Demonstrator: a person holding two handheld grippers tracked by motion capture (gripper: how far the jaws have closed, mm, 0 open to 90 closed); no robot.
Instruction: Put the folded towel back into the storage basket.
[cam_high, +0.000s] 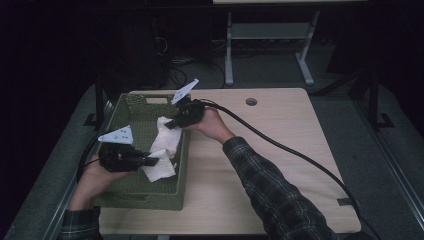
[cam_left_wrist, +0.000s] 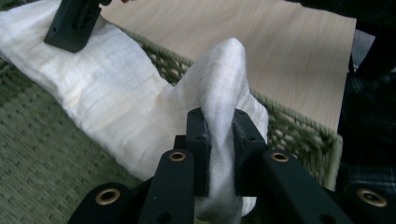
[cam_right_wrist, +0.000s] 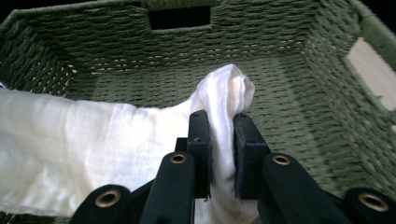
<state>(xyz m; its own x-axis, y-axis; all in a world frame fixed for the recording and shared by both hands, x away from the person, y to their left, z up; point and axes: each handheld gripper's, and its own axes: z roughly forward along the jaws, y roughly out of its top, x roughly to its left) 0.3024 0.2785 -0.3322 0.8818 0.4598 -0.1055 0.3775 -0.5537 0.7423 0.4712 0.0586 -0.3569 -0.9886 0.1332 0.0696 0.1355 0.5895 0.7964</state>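
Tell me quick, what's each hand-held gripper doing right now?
Left hand-held gripper: shut on the white cloth.
Right hand-held gripper: shut on the same white cloth, over the green basket.

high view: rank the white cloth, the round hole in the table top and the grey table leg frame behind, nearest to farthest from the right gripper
1. white cloth: pinched in the right gripper, over the green basket.
2. round hole: on the table top, to the gripper's right.
3. grey leg frame: on the floor beyond the table.
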